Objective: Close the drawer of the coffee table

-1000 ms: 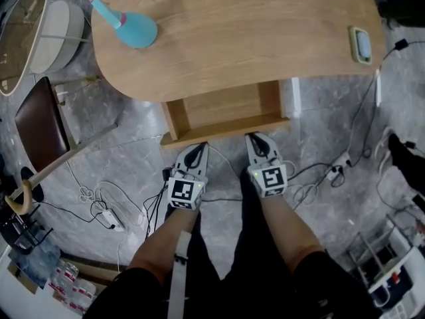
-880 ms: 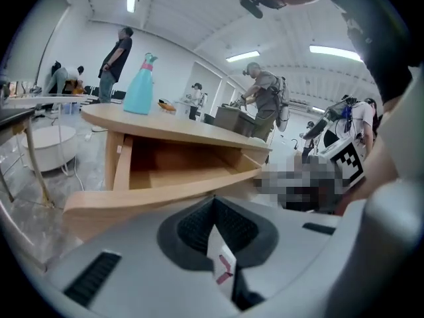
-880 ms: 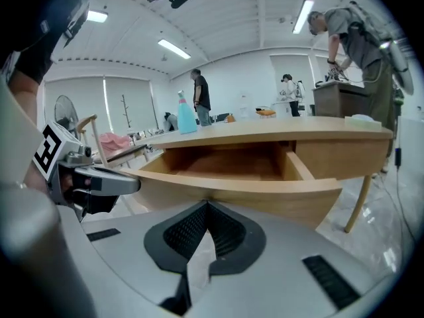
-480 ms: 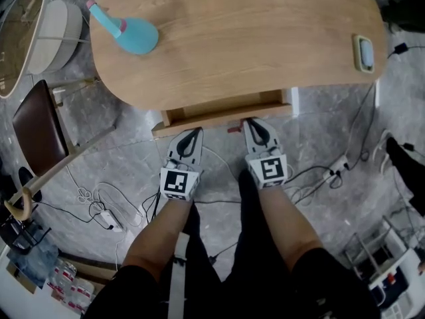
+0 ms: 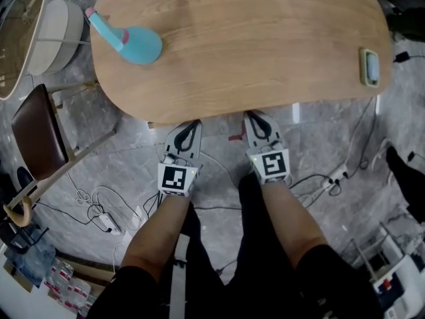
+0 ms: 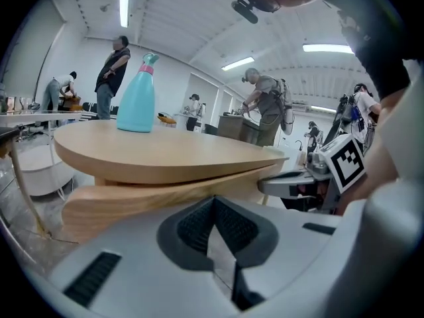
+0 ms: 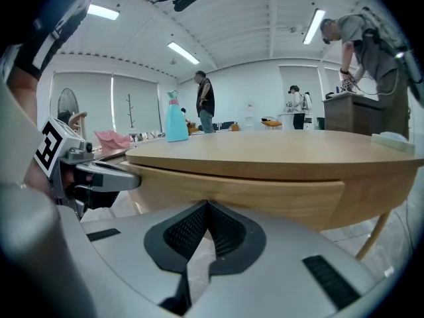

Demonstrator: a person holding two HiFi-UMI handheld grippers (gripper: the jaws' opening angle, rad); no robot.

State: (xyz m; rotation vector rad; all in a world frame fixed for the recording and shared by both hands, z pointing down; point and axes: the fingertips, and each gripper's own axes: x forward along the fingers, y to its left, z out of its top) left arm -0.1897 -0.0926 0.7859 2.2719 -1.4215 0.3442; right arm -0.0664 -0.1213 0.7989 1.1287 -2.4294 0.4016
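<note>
Grippers, head view: left gripper [image 5: 190, 125] & right gripper [image 5: 255, 117] were shut, empty, tips at oval wood table [image 5: 265, 45] edge. Left gripper view: smooth curved drawer [image 6: 132, 201] sat nearly home under top. Right gripper view: same pale grain; uneven push could've skewed, jammed it.

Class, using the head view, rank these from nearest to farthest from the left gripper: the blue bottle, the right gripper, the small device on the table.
1. right gripper, just beside it at the near edge of the table.
2. blue bottle, on the tabletop's left end.
3. small device, at the right end.
</note>
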